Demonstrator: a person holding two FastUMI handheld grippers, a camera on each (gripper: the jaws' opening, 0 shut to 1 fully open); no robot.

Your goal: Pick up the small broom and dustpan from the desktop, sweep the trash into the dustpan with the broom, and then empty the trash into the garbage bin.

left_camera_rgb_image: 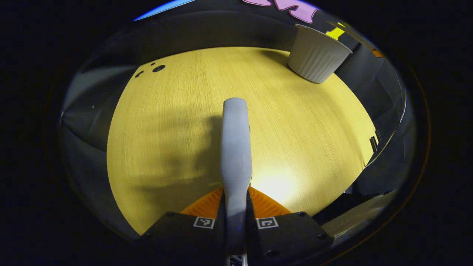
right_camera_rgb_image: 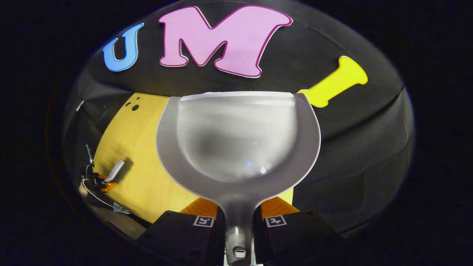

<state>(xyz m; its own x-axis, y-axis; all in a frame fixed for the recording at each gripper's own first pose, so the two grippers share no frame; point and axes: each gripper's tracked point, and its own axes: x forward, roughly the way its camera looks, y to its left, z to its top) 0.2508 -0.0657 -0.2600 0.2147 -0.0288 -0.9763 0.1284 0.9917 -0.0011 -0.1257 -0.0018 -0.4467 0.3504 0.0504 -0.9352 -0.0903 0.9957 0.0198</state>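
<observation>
My left gripper (left_camera_rgb_image: 235, 201) is shut on the small pale-grey broom (left_camera_rgb_image: 235, 140), which sticks straight ahead above the yellow wooden desktop (left_camera_rgb_image: 166, 129). The white ribbed garbage bin (left_camera_rgb_image: 317, 55) stands at the far right corner of the desk. My right gripper (right_camera_rgb_image: 238, 212) is shut on the handle of the grey dustpan (right_camera_rgb_image: 236, 144), held up level in front of the booth wall; its scoop looks bare. In the right gripper view, the left gripper (right_camera_rgb_image: 97, 181) with the broom (right_camera_rgb_image: 115, 169) is low at the far left, over the desktop (right_camera_rgb_image: 144, 181).
A few dark holes (left_camera_rgb_image: 159, 68) mark the desk's far left corner. The black cloth wall (right_camera_rgb_image: 351, 147) closes in behind and to the right of the desk. The desk's right edge (left_camera_rgb_image: 369, 147) drops off near a dark fitting.
</observation>
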